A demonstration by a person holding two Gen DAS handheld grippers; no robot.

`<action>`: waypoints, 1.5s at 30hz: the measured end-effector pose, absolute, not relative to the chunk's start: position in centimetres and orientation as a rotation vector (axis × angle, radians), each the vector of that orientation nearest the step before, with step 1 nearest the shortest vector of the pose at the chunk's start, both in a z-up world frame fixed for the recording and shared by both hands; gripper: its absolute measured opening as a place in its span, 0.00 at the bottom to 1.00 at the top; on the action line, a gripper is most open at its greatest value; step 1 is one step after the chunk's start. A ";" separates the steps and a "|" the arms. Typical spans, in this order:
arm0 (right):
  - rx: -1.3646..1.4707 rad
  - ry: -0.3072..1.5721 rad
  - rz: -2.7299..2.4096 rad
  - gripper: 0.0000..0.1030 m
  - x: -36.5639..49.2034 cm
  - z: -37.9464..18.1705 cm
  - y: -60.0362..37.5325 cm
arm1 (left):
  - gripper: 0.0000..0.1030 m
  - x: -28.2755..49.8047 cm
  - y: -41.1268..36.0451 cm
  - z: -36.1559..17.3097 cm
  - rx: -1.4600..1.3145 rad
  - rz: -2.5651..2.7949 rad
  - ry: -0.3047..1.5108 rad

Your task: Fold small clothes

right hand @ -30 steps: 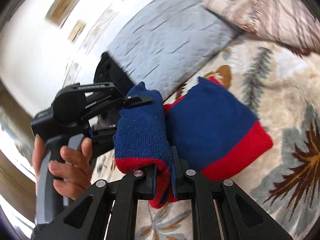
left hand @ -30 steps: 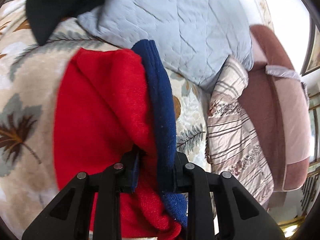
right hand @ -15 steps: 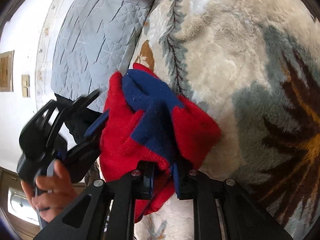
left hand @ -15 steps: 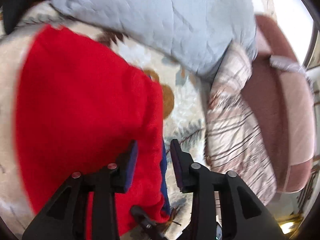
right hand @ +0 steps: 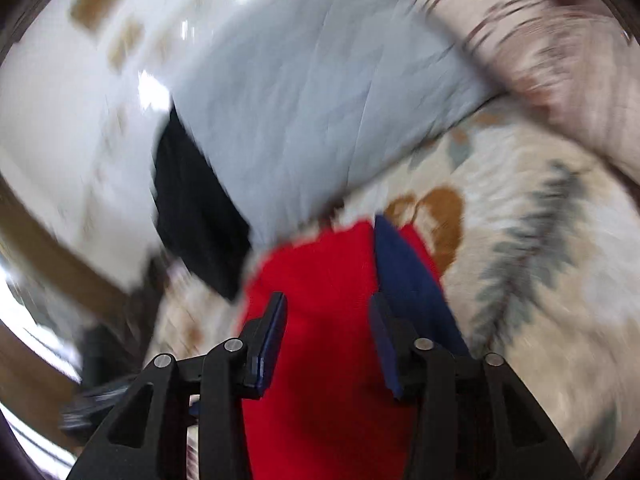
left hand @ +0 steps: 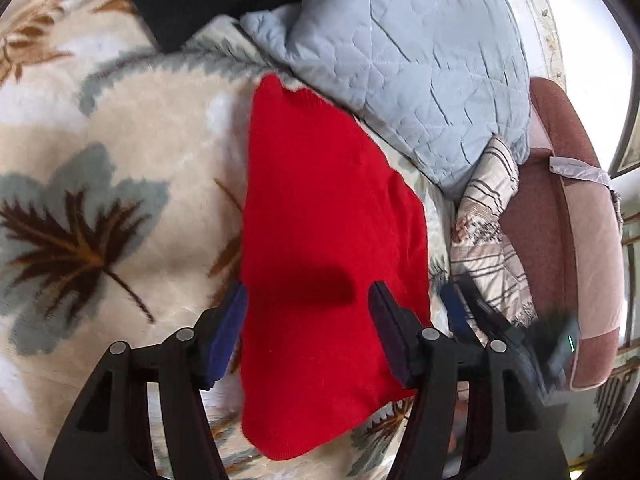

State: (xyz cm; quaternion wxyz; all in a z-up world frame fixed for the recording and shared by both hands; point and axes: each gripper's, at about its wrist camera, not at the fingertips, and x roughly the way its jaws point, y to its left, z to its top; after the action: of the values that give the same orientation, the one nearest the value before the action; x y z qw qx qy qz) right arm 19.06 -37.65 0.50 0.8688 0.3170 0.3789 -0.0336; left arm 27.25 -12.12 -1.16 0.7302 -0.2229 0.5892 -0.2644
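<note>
Garment (left hand: 328, 240): lying folded at frame centre, on the bed (left hand: 120, 184).
Left gripper (left hand: 308, 320): jaws hanging wide, empty.
Right gripper (right hand: 326, 336): jaws gaping, seemingly empty despite blur.
Left: possibly tidying.

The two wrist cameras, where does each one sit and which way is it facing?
Left wrist: on the left gripper, looking down along its open fingers at the red garment on the leaf-print blanket.
Right wrist: on the right gripper, also open, over the same garment; blurred.
Shared: garment, blanket, grey quilt.
</note>
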 end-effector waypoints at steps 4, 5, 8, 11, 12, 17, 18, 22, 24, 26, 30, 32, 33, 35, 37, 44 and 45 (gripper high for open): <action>0.481 0.854 -0.058 0.11 20.2 -0.4 -36.0 | 0.60 27.0 -13.1 -1.3 -0.466 -0.588 1.270; 0.446 0.831 -0.056 0.10 20.1 0.2 -35.6 | 0.62 27.1 -13.2 -1.3 -0.459 -0.588 1.261; 0.433 0.699 -0.057 0.09 19.2 1.5 -36.5 | 0.64 27.5 -13.8 -1.5 -0.403 -0.532 1.226; 0.488 0.833 -0.128 0.08 21.6 -1.7 -38.4 | 0.76 28.0 -14.7 -3.1 -0.383 -0.514 1.235; 0.492 0.851 -0.125 0.08 21.7 -2.5 -38.6 | 0.78 28.1 -14.7 -3.5 -0.390 -0.518 1.246; 0.593 0.775 -0.024 0.18 17.8 0.0 -39.4 | 0.77 26.8 -13.0 -2.6 -0.398 -0.518 1.240; 0.606 0.772 0.014 0.25 16.9 0.1 -39.5 | 0.76 25.9 -12.4 -2.0 -0.393 -0.519 1.220; 0.540 0.850 0.042 0.22 15.4 -1.2 -37.2 | 0.76 22.3 -12.3 -1.8 -0.301 -0.496 1.172; 0.481 0.826 0.031 0.17 14.8 -0.9 -36.5 | 0.78 21.6 -13.0 -3.0 -0.278 -0.491 1.191; 0.480 0.794 0.007 0.16 14.4 -0.9 -36.5 | 0.79 21.3 -13.3 -4.0 -0.291 -0.491 1.219; 0.496 0.834 -0.005 0.21 14.1 -0.8 -36.6 | 0.81 20.3 -13.7 -4.2 -0.266 -0.457 1.223; 0.542 0.826 0.014 0.24 13.3 -0.2 -37.0 | 0.81 19.9 -13.9 -3.9 -0.233 -0.444 1.210; 0.548 0.827 0.017 0.24 12.8 -0.1 -37.2 | 0.81 19.8 -14.0 -3.9 -0.222 -0.439 1.209; 0.549 0.841 -0.001 0.29 11.4 -0.6 -37.5 | 0.81 19.5 -14.2 -4.1 -0.224 -0.431 1.216; 0.544 0.880 -0.003 0.21 11.0 -1.3 -37.5 | 0.81 19.5 -14.2 -4.2 -0.231 -0.422 1.226; 0.517 0.896 -0.023 0.09 10.0 -2.3 -37.4 | 0.81 19.3 -14.7 -4.2 -0.206 -0.397 1.225; 0.513 0.898 -0.026 0.09 10.1 -2.3 -37.3 | 0.81 19.2 -14.6 -4.3 -0.208 -0.394 1.233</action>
State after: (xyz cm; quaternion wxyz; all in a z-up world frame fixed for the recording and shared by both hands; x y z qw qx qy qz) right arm 10.06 -37.26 -2.31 0.8692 0.2454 0.4291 -0.0122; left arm 19.24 -14.63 -4.26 0.7927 -0.0967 0.5733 -0.1832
